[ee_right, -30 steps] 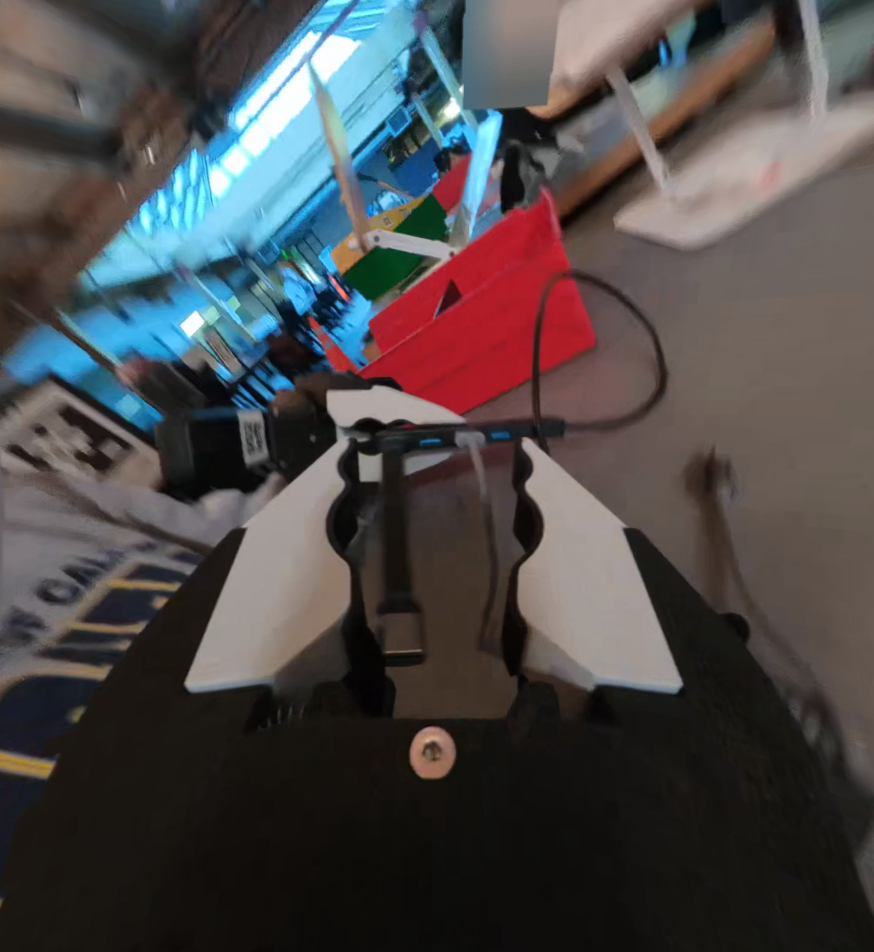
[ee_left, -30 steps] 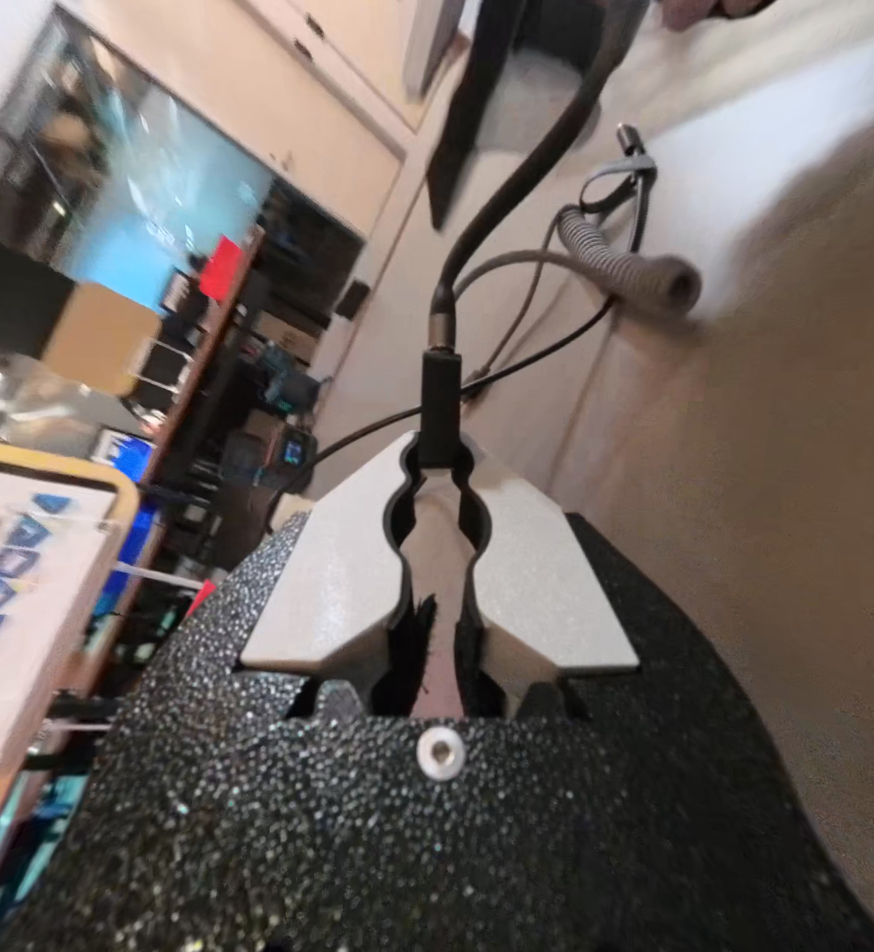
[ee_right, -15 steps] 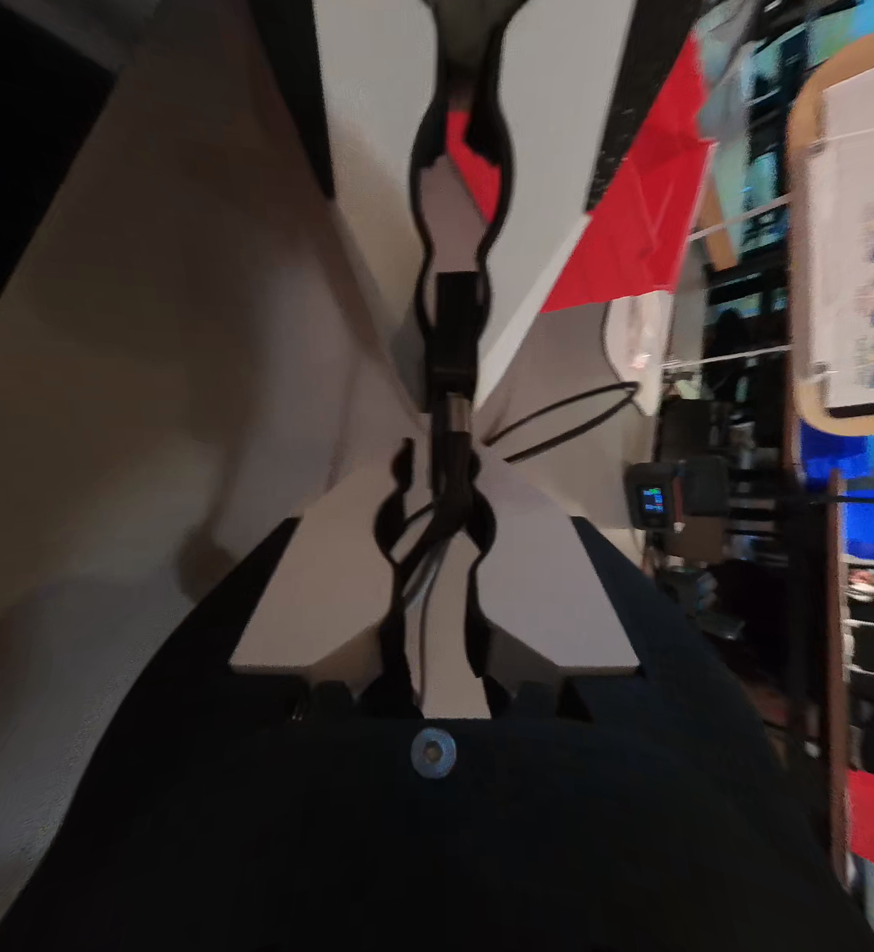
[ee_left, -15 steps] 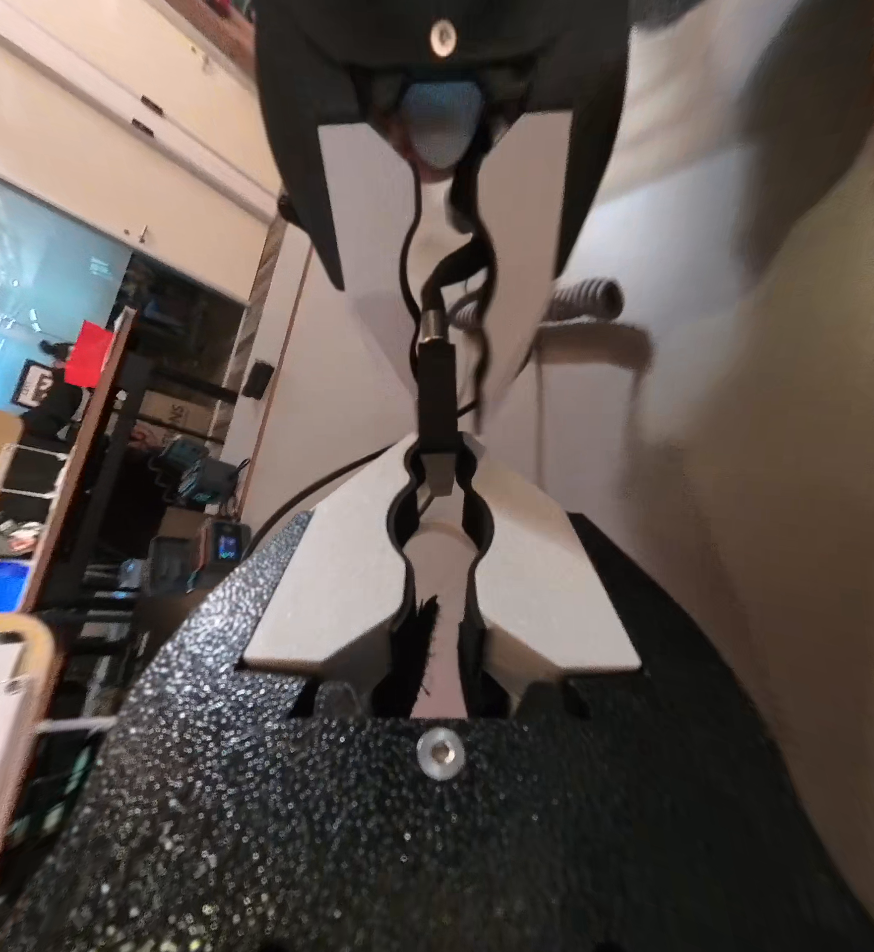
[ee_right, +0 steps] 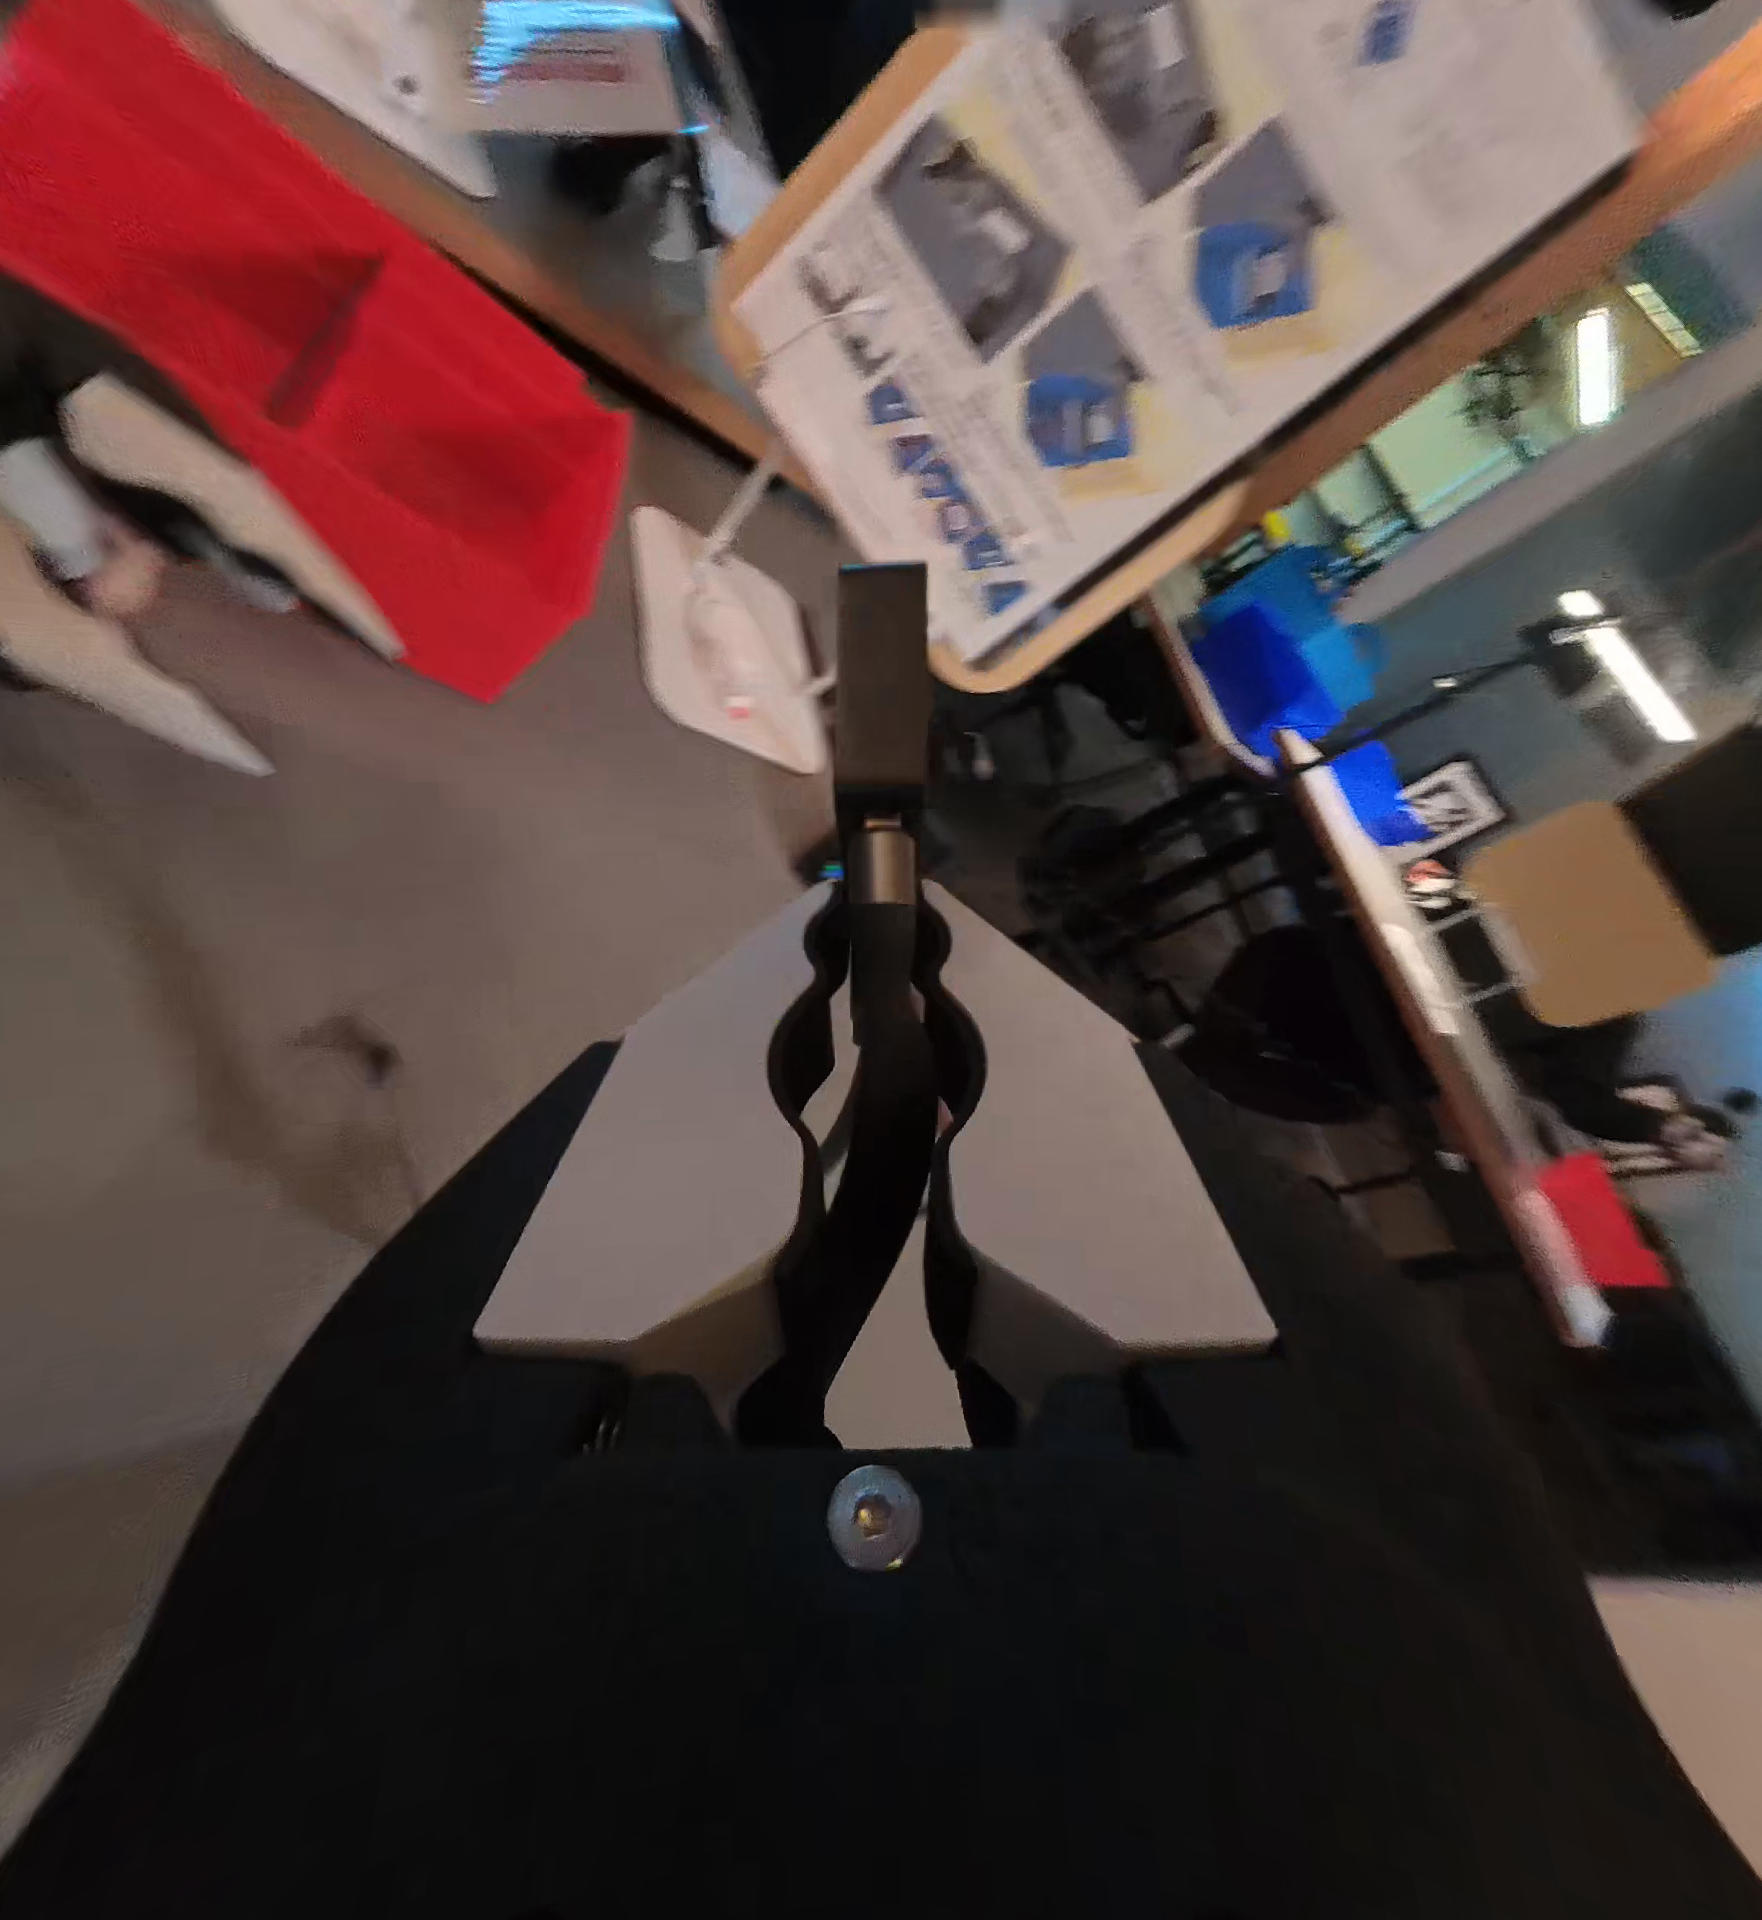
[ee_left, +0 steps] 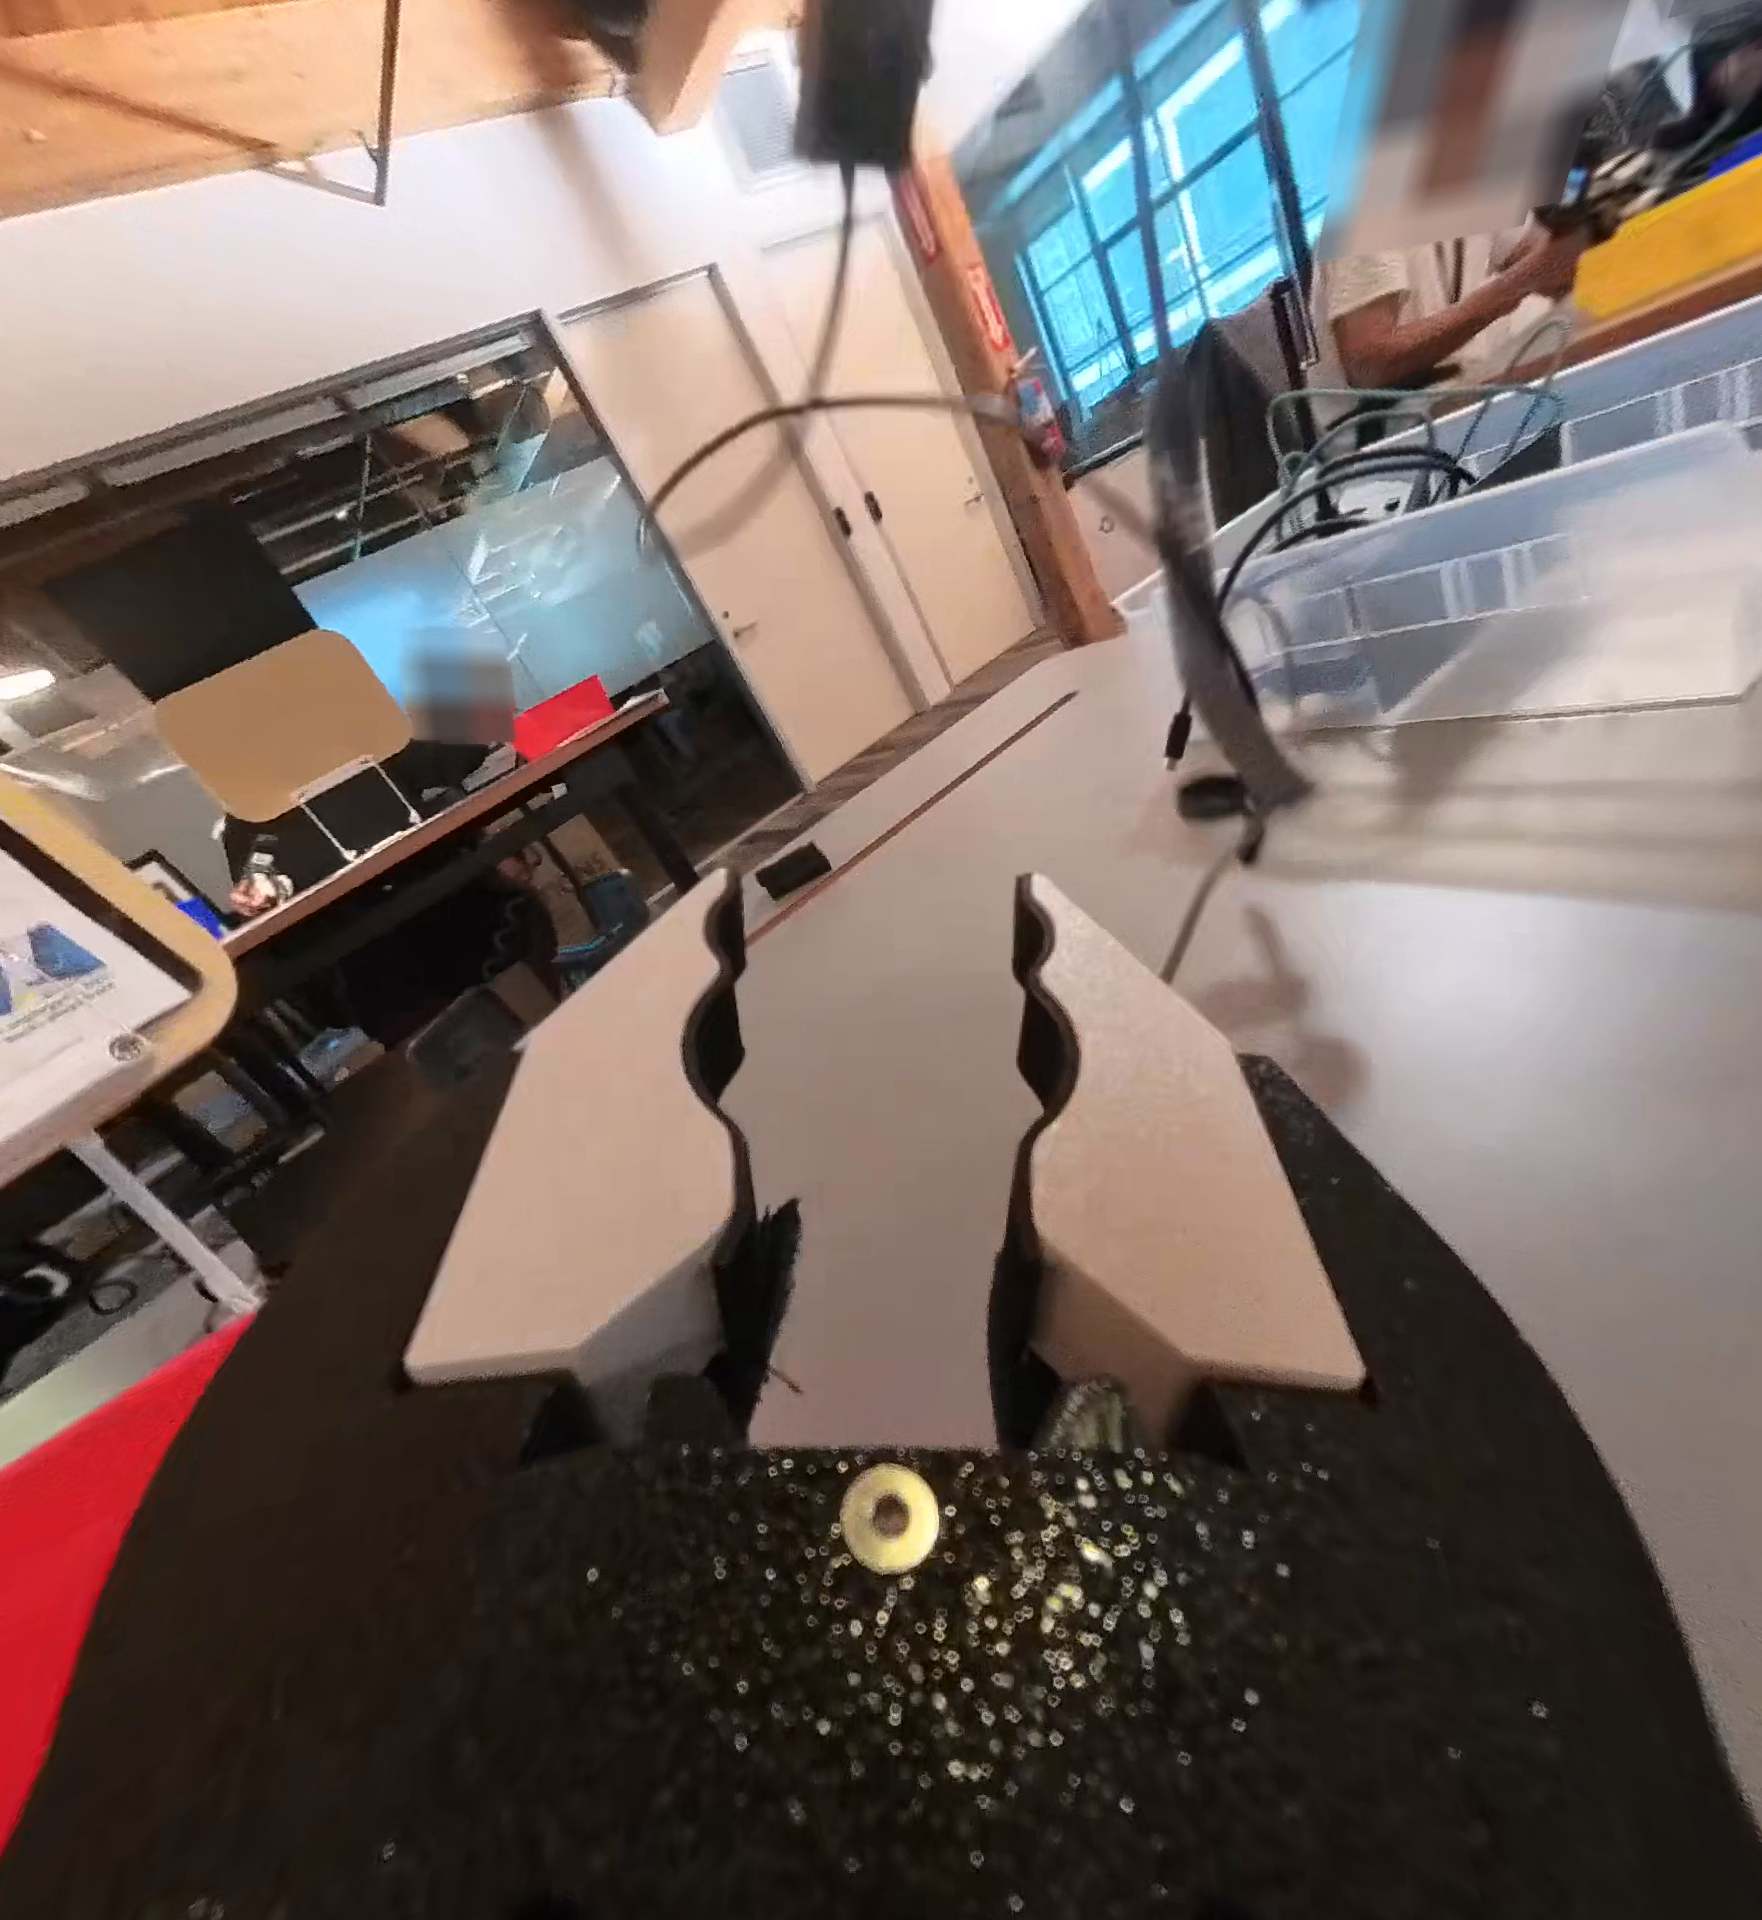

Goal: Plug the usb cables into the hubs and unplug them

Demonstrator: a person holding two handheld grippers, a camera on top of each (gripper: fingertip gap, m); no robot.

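My left gripper (ee_left: 877,894) is open and empty, low over the grey table (ee_left: 1531,1091). Ahead to its right a dark blurred cable (ee_left: 1204,623) hangs down to the table. A black object (ee_left: 861,73) at the top edge trails a thin cable. My right gripper (ee_right: 879,904) is shut on a black usb cable (ee_right: 872,1122) just behind its silver collar. The cable's black rectangular end (ee_right: 882,675) sticks out past the fingertips. I cannot tell whether that end is a plug or a hub.
A clear plastic bin (ee_left: 1479,561) with several cables stands at the right on the table. A red bin (ee_right: 337,343), a framed sign board (ee_right: 1116,260) and its white stand base (ee_right: 731,644) are ahead of the right gripper. People sit at other tables behind. Across from one pair of fingers to the other is roughly 20 centimeters.
My left gripper has let go of the black cable end and opened, then swung away. My right gripper now holds the cable alone and has turned toward the sign board.
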